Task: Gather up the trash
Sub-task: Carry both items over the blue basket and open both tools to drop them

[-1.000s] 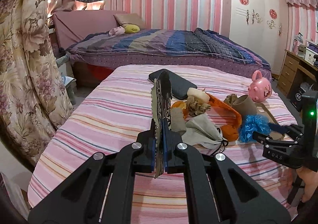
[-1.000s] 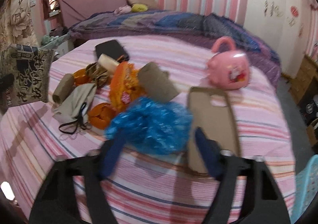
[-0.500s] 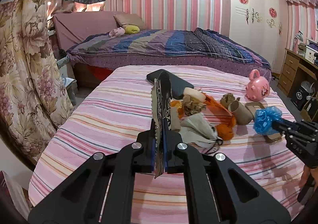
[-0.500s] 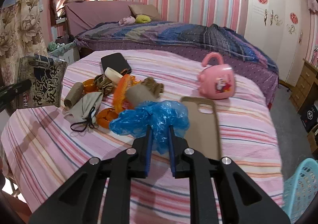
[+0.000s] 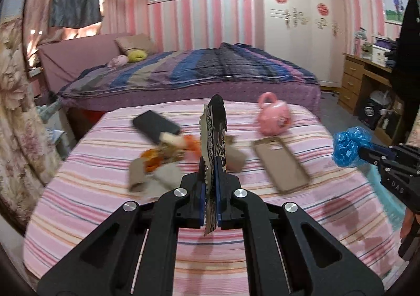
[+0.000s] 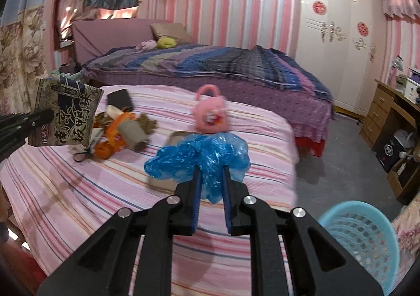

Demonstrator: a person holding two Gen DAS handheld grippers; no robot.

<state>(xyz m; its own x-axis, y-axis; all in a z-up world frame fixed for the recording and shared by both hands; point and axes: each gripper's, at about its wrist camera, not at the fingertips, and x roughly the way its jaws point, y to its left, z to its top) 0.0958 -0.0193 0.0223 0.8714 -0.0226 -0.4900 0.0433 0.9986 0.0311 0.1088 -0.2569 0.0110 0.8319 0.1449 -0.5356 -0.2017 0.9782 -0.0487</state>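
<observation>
Dim pink light; blur (fisheye-warped edges)

Both grippers, left gripper (image 5: 210, 180) and right gripper (image 6: 211, 185), are matte black with blue-lined fingers (image 6: 196, 191), silver screws and slotted arms.

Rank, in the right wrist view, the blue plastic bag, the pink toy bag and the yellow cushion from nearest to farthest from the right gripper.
1. Blue plastic bag: pinched in the right gripper's jaws.
2. Pink toy bag: just beyond, on the striped bed.
3. Yellow cushion: farthest, at the head of the far bed.
</observation>
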